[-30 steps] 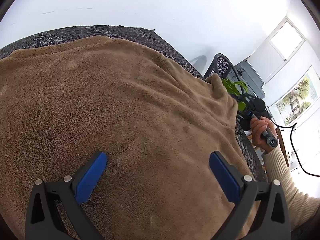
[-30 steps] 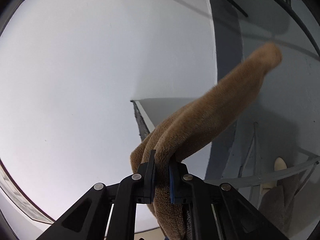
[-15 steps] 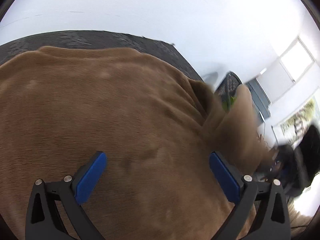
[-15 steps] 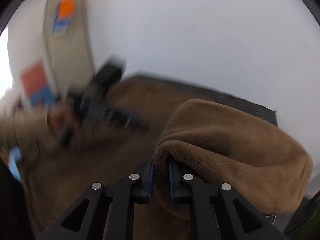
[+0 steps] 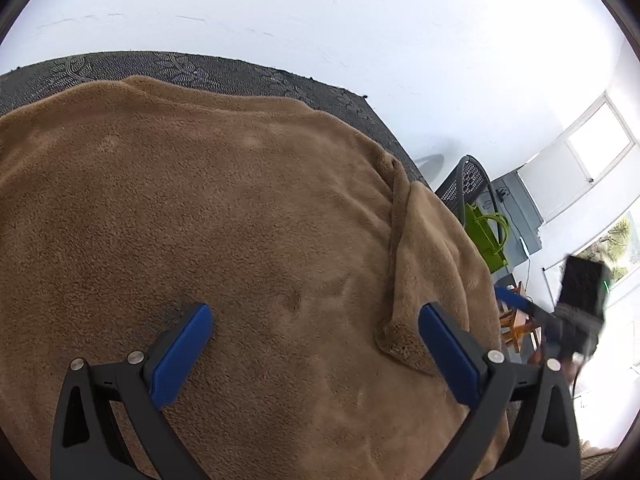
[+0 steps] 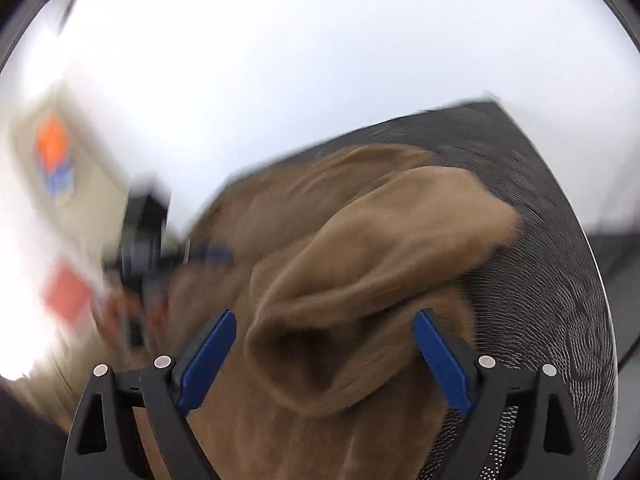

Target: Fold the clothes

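A brown fleece garment (image 5: pixel 240 240) lies spread over most of the desk (image 5: pixel 224 74). Its pile is thick, soft and plush, with shallow ripples across the broad flat panel. Along its right side a sleeve (image 5: pixel 432 264) is folded inward over the body, making a long raised ridge that ends in a blunt, rounded cuff near the front edge. In the right wrist view the same sleeve (image 6: pixel 384 248) appears as a fat, hollow tube with a dark opening at its end, blurred by motion.

The desk wears a dark grey cover with a woven, swirling embossed pattern, visible as a band beyond the garment's far edge and on the right.

The left claw (image 5: pixel 316 344) hangs over the garment with its blue-padded black fingers set wide and nothing between them. The right claw (image 6: pixel 324 356) is opening, its blue pads standing clear on either side of the sleeve end, not pressing on it.

Past the desk's right edge stand a black mesh-backed chair (image 5: pixel 466 180) and a lime green bag (image 5: pixel 486 236) with looped handles; whether anything is in it cannot be told. The wall (image 5: pixel 320 12) behind is plain white.
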The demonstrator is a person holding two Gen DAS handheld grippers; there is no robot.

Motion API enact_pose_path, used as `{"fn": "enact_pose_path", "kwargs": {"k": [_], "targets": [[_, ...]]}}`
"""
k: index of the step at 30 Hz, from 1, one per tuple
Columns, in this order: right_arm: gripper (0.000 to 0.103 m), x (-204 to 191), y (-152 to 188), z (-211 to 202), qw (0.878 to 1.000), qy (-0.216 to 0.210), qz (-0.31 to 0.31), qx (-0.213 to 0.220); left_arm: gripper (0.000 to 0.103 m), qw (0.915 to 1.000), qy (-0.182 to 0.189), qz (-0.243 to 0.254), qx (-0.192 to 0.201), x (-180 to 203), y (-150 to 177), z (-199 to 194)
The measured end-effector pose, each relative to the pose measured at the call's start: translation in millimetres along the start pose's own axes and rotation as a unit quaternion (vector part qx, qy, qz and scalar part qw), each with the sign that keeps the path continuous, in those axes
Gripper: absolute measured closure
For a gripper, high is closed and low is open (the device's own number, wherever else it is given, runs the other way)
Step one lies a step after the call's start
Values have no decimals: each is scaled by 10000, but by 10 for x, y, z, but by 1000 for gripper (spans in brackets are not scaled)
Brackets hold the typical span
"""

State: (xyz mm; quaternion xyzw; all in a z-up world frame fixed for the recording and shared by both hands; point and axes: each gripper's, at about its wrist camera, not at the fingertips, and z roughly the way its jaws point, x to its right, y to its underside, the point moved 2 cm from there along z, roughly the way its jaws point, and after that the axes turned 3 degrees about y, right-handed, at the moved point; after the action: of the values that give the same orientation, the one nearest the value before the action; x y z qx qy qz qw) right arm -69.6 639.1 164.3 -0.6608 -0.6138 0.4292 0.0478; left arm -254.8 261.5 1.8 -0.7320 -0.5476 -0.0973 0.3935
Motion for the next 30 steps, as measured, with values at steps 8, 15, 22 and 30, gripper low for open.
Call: {"fn": "enact_pose_path", "kwargs": {"k": [8, 15, 22, 30], "targets": [[12, 908, -222, 256, 9605, -552, 2727, 19, 0, 9999, 51, 37, -129, 21, 66, 59], [19, 958, -400, 465, 9448, -467, 3242, 37, 0, 9999, 51, 28, -153, -1, 92, 89], [45, 755, -492, 697, 9551, 174, 2936, -362, 0, 9999, 61, 56, -137, 7, 93, 114], [92, 725, -545, 846, 9570, 255, 2887, -128, 0, 9999, 128, 33, -108, -13, 105, 86]]}}
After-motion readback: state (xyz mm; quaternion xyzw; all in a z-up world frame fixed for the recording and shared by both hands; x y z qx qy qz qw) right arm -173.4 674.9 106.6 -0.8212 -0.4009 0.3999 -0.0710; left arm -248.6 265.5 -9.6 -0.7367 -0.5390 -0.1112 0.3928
